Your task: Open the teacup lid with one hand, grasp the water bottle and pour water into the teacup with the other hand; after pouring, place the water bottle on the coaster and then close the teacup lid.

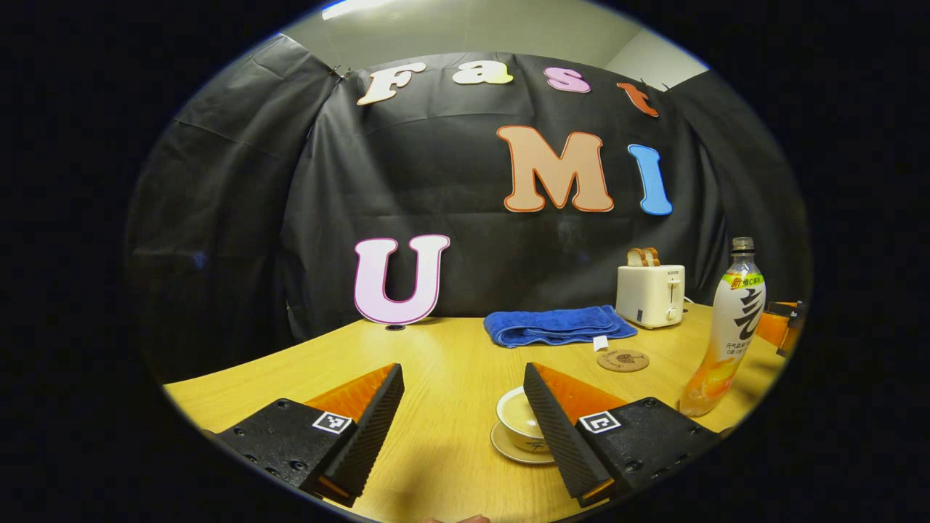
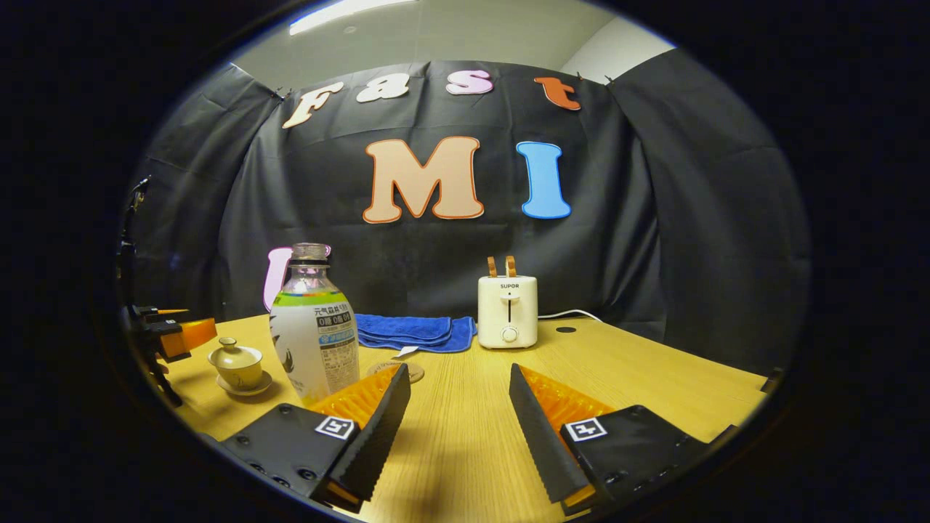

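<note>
A toaster (image 2: pixel 508 311) holding two bread slices (image 2: pixel 501 266) is seen at the table's (image 2: pixel 654 363) back. A folded blue towel (image 2: pixel 414 332) is laid just left of the toaster.

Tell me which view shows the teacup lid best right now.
The right gripper view: the teacup stands whole and unblocked at the left, with its lid on and the knob visible. In the left gripper view, the teacup is close but partly hidden behind one finger of the left tongs.
</note>
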Demonstrator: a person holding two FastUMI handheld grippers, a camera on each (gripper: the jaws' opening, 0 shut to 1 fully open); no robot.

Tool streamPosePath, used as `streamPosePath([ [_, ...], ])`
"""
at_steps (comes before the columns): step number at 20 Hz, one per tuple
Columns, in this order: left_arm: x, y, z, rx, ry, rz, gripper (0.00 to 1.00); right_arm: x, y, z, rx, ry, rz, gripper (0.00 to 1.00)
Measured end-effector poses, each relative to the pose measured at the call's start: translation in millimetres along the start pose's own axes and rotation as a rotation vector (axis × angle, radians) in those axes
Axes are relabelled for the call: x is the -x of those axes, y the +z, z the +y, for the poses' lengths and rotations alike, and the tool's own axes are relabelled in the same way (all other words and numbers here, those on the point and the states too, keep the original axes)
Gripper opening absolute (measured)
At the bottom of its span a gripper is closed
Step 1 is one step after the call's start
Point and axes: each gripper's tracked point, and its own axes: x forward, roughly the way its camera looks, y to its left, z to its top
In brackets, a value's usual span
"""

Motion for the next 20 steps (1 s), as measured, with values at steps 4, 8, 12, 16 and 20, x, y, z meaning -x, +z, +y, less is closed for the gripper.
streamPosePath([
  [4,-3.1,14.1,-17.3,-0.011,-0.047,-0.028,0.97,0.4,0.5,1.2,0.001,0.001,0.0,0.84],
  [8,-6.6,15.6,-42.1,-0.02,-0.121,-0.015,0.97,0.1,0.3,-2.3,0.001,-0.016,0.002,0.89],
  [12,-12.7,-0.2,-53.0,-0.021,-0.149,0.058,0.96,0.4,0.2,-2.1,0.0,-0.017,0.002,0.84],
  [16,-14.8,-14.0,-59.4,-0.02,-0.166,0.125,0.96,-0.3,-0.1,-2.2,0.0,-0.017,0.001,0.84],
  [20,-17.5,-22.3,-63.2,-0.032,-0.175,0.166,0.95,0.2,0.1,-1.4,0.0,-0.013,0.0,0.87],
])
